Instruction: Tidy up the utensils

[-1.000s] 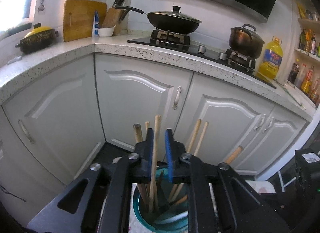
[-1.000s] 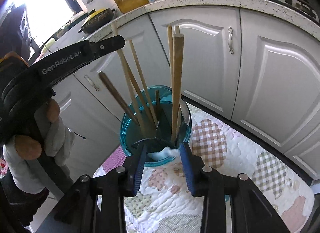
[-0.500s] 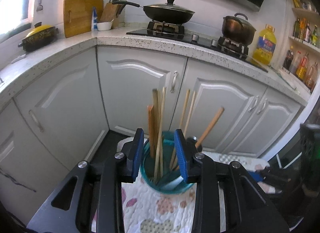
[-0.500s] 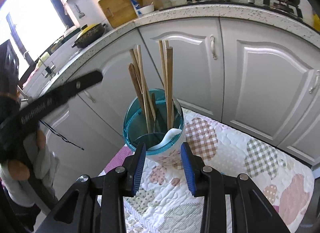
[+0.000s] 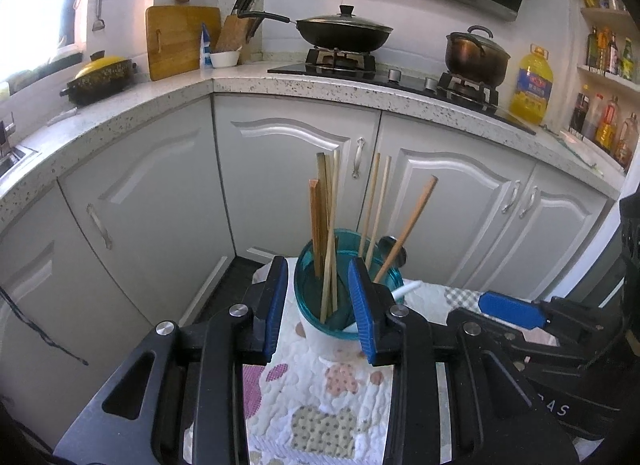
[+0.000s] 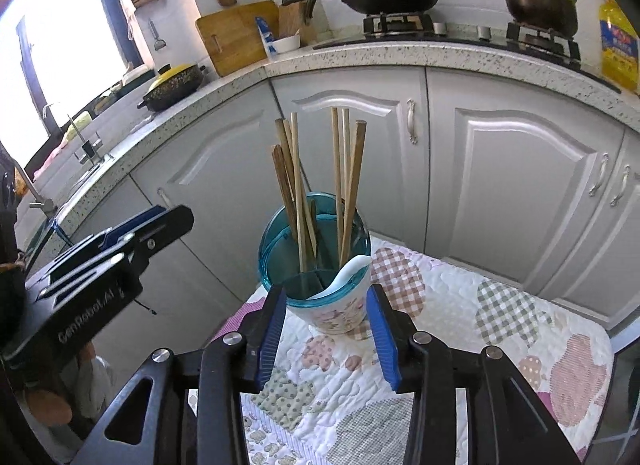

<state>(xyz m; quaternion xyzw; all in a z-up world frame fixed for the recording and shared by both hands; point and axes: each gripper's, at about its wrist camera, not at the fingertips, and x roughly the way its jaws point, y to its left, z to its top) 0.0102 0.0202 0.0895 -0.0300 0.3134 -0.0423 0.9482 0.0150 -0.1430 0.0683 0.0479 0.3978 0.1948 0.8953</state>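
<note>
A teal-rimmed utensil cup [image 5: 316, 329] [image 6: 336, 313] stands on a quilted cloth [image 5: 320, 397] [image 6: 460, 329]. It holds several wooden chopsticks [image 5: 326, 225] [image 6: 296, 185] upright, a white spoon [image 6: 346, 273] [image 5: 404, 290] and a metal spoon [image 5: 390, 245]. My left gripper [image 5: 318, 305] is open and empty, just in front of the cup. My right gripper [image 6: 328, 333] is open and empty, also close before the cup. Each gripper shows at the side of the other view: the right one [image 5: 508, 311], the left one [image 6: 120, 241].
White lower cabinets [image 5: 304, 169] and a speckled counter [image 5: 280, 87] stand behind the cloth-covered surface. A wok [image 5: 344, 31], a pot [image 5: 476, 53], a cutting board [image 5: 176, 39] and an oil bottle [image 5: 532, 89] sit on the counter. The cloth's left edge drops to a dark floor [image 5: 232, 285].
My left gripper let go of a chopstick into the cup, opened and drew back. Both grippers have pulled away from the cup, which now looks smaller.
</note>
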